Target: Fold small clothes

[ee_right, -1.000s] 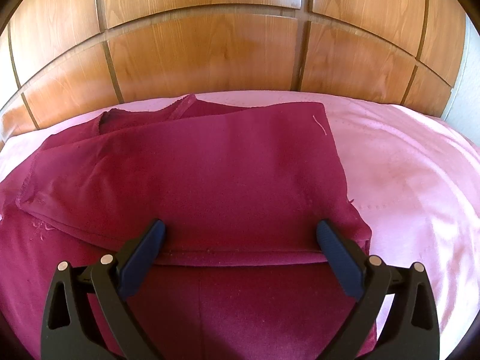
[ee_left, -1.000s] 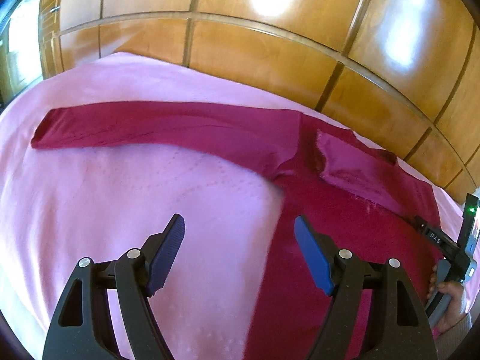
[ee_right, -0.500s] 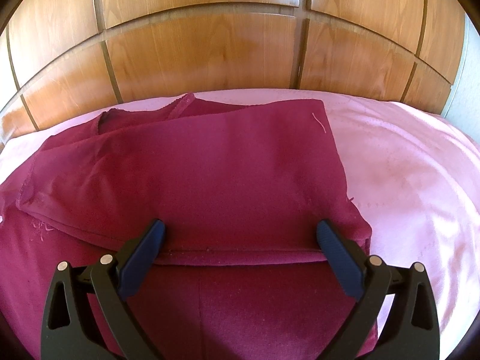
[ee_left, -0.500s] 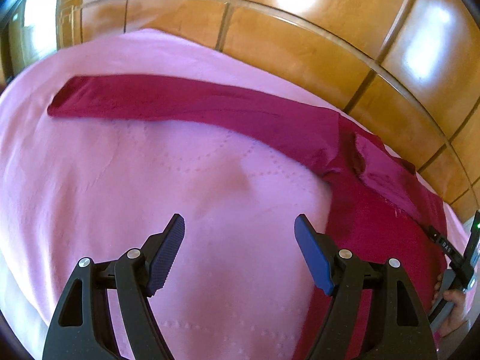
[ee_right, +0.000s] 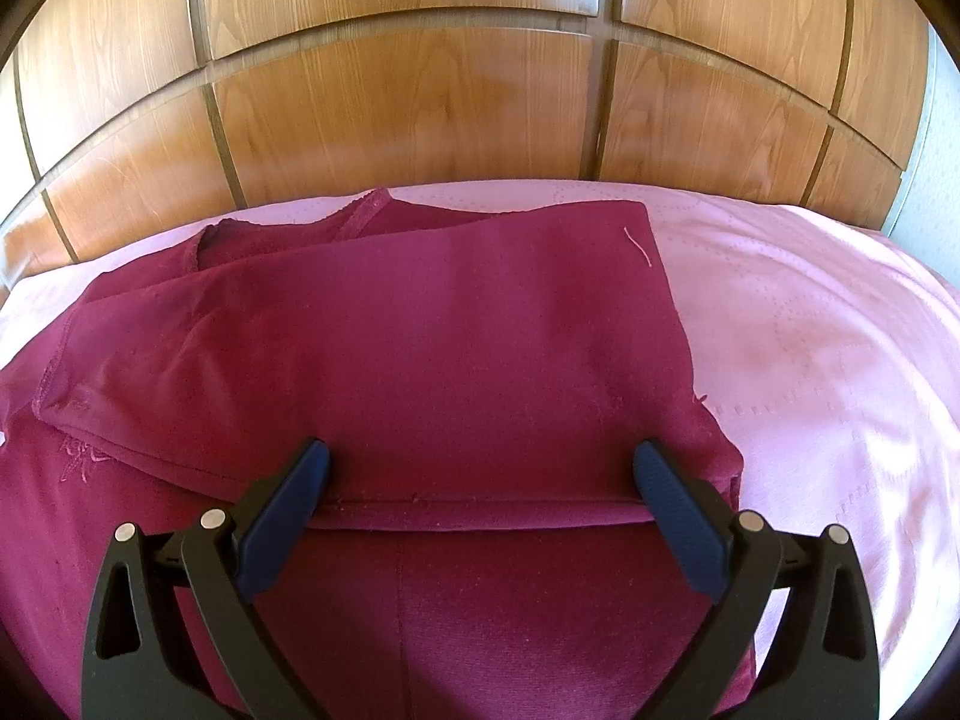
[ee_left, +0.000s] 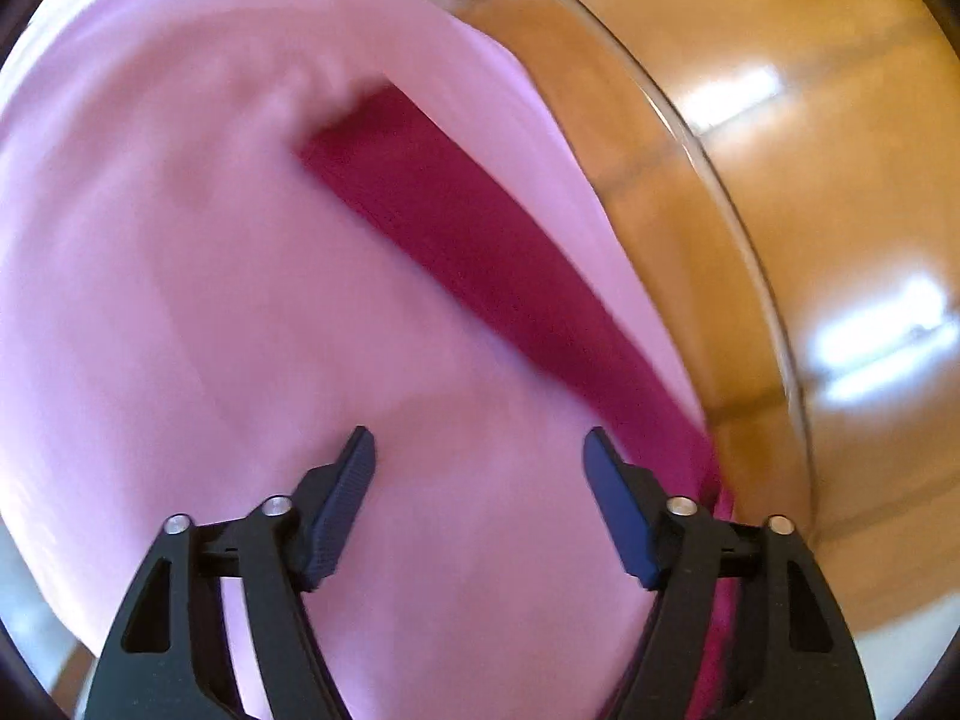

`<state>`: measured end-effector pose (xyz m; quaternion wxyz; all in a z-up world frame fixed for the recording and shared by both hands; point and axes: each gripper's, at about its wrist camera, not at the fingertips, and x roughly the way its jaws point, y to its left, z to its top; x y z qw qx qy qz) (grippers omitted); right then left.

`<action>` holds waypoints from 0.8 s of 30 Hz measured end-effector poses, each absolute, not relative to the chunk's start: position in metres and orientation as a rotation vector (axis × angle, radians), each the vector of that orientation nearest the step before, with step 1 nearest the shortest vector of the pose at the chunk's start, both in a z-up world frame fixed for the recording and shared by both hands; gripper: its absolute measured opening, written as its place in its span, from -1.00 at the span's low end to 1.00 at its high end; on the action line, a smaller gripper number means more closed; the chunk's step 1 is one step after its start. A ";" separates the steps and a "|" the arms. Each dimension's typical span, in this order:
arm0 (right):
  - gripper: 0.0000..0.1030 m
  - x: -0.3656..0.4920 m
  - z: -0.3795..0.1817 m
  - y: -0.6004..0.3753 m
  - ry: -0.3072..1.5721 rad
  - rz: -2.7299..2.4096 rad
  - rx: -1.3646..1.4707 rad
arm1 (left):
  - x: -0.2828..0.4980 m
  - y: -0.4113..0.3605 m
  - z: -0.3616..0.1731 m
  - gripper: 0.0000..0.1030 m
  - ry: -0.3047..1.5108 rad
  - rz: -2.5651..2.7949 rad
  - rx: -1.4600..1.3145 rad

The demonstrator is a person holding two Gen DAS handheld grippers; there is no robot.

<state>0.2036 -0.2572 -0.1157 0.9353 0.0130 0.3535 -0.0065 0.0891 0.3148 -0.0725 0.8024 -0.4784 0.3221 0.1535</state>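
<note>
A maroon long-sleeved top (ee_right: 420, 360) lies on a pink bedspread (ee_right: 810, 360), its right side folded over the body with the fold's hem across the front. My right gripper (ee_right: 480, 468) is open and empty, low over that hem. In the left wrist view, blurred by motion, one long maroon sleeve (ee_left: 480, 252) stretches flat across the bedspread (ee_left: 180, 300) toward the upper left. My left gripper (ee_left: 480, 462) is open and empty above bare pink cloth, with the sleeve just beyond its right finger.
A glossy wooden panelled headboard (ee_right: 420, 90) runs along the far edge of the bed and shows at the right in the left wrist view (ee_left: 810, 180). The bedspread extends to the right of the top.
My left gripper has swung left and turned, so the sleeve now runs diagonally and the top's body and right hand have left its view. The right gripper has stayed still.
</note>
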 end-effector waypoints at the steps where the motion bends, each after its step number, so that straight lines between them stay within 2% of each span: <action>1: 0.96 0.204 -0.116 -0.257 0.723 -0.013 0.027 | 0.085 0.330 -0.074 0.15 0.669 0.360 -1.056; 2: 0.96 0.204 -0.116 -0.257 0.723 -0.013 0.027 | 0.083 0.340 -0.075 0.05 0.658 0.380 -1.075; 5: 0.96 0.204 -0.116 -0.256 0.723 -0.014 0.026 | 0.084 0.363 -0.078 -0.11 0.637 0.427 -1.102; 12: 0.96 0.204 -0.116 -0.256 0.722 -0.015 0.025 | 0.114 0.391 -0.084 -0.14 0.638 0.474 -1.103; 13: 0.96 0.204 -0.116 -0.255 0.721 -0.015 0.025 | 0.122 0.394 -0.083 -0.20 0.643 0.492 -1.077; 15: 0.96 0.204 -0.116 -0.255 0.721 -0.016 0.024 | 0.130 0.404 -0.084 -0.70 0.667 0.515 -1.041; 17: 0.96 0.204 -0.116 -0.256 0.721 -0.015 0.023 | 0.141 0.407 -0.082 -0.86 0.686 0.514 -1.032; 24: 0.96 0.203 -0.115 -0.256 0.718 -0.018 0.019 | 0.159 0.345 -0.024 -0.88 0.615 0.279 -0.860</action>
